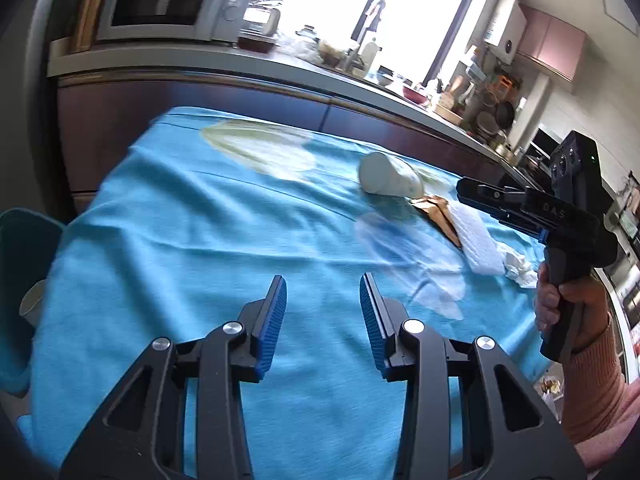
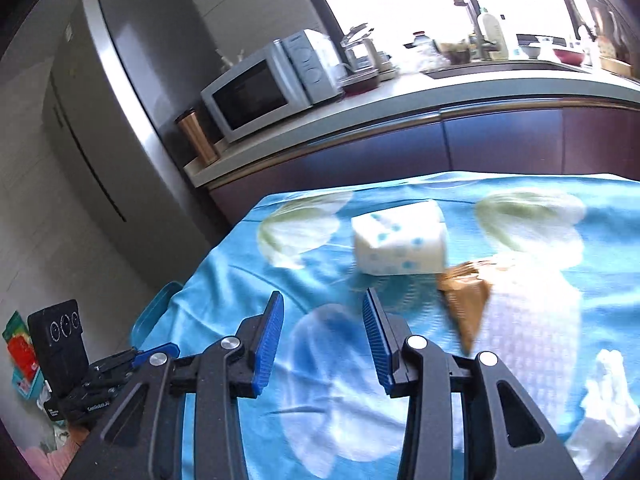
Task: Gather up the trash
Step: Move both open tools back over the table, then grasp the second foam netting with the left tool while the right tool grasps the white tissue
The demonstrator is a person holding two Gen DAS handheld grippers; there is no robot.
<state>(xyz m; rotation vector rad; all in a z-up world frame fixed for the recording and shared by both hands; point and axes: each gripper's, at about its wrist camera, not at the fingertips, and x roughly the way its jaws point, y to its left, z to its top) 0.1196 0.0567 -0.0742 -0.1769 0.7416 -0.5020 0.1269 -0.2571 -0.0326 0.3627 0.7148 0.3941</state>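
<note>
Trash lies on a table under a blue flowered cloth [image 1: 200, 240]. A white paper cup with blue dots [image 2: 400, 242] lies on its side; it also shows in the left wrist view [image 1: 390, 176]. Beside it are a brown paper wrapper [image 2: 466, 300], a white paper towel [image 2: 532, 320] and a crumpled white tissue [image 2: 608, 400]. My left gripper [image 1: 323, 308] is open and empty above the cloth, well short of the trash. My right gripper [image 2: 323, 322] is open and empty, just short of the cup and wrapper. In the left wrist view the right gripper [image 1: 466, 190] hovers over the wrapper [image 1: 440, 216].
A kitchen counter [image 2: 440, 92] with a microwave [image 2: 264, 92], a sink and dishes runs behind the table. A grey fridge [image 2: 120, 100] stands at the left. A blue chair [image 1: 24, 248] sits at the table's left edge, with a paper cup [image 1: 34, 306] near it.
</note>
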